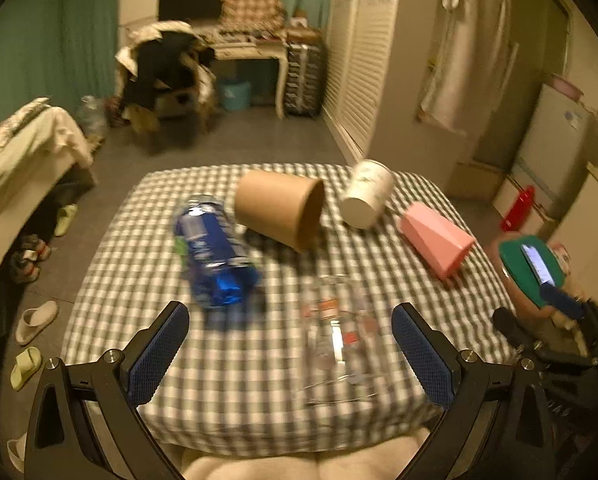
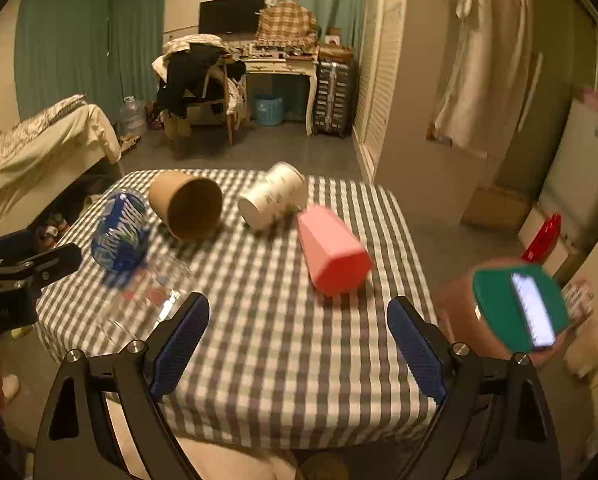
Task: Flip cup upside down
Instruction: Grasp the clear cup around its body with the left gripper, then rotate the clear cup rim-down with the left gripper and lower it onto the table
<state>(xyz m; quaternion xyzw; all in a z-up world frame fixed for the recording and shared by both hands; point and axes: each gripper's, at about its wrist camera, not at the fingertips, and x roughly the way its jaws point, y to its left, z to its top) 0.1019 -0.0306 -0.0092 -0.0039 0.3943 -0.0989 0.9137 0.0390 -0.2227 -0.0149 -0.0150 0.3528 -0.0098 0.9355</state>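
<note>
Several cups lie on their sides on the checked table (image 1: 235,360) (image 2: 283,344): a brown paper cup (image 1: 279,210) (image 2: 187,208), a white paper cup (image 1: 367,196) (image 2: 273,196), a pink faceted cup (image 1: 437,242) (image 2: 333,252), a blue patterned cup (image 1: 213,252) (image 2: 119,232) and a clear glass (image 1: 339,332) (image 2: 151,300). My left gripper (image 1: 291,352) is open and empty; the clear glass lies between its fingers, near the front edge. My right gripper (image 2: 299,340) is open and empty, just in front of the pink cup. The left gripper shows at the left of the right wrist view (image 2: 27,272).
A stool with a green top and a phone (image 1: 533,268) (image 2: 523,304) stands right of the table. A bed (image 2: 39,148) is at the left, a chair with clothes (image 2: 199,76) and a desk at the back, cupboards at the right. Slippers (image 1: 35,320) lie on the floor.
</note>
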